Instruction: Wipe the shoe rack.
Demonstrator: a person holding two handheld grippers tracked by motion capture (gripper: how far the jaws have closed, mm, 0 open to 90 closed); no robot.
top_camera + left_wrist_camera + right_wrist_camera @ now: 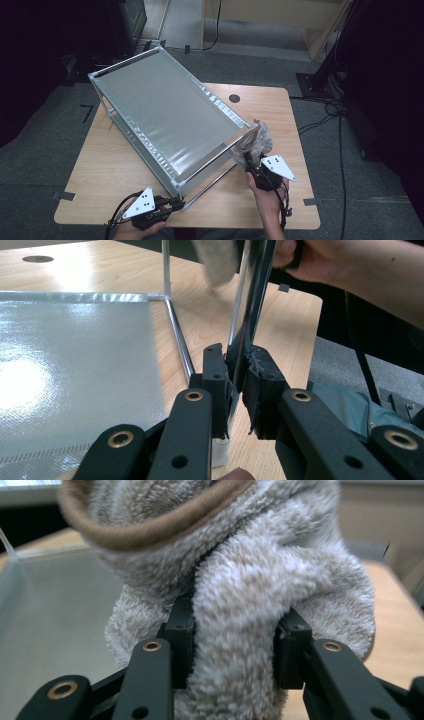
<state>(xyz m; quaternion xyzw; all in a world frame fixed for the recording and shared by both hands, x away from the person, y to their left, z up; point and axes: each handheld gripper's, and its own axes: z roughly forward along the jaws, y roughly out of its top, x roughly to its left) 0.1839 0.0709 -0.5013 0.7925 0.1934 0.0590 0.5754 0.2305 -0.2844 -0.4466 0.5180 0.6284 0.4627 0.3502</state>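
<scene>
On the wooden surface [100,165] stands a metal rack [165,115], tilted on the diagonal, and everything here is placed by it.

At the rack's near left corner, the left tool [172,202] is pressed together on one of the thin upright bars. The left gripper view shows it plainly: the left tool [239,390] has its pads clamped on the shiny bar [250,305], with no gap to either side. That looks like the steadying hold, and it seems settled.

At the rack's near right corner, the right tool [248,159] reaches up with a fluffy grey-beige cloth [260,137], bunched against the corner post and the top rail. In the right gripper view the right tool [235,650] has a thick fold of the cloth [240,580] between its pads, which sit against the pile on both sides, so it is pinching the cloth, though fairly loosely. A brown hemmed edge [150,530] loops over the top of the bundle.

As a judgement: the job appears to be wiping the rack. The bracing is done and the cloth has reached the right corner, while the long top shelf [150,100] and the farther rails look yet to be covered. No dirt is clear enough to tell what has been cleaned.
</scene>
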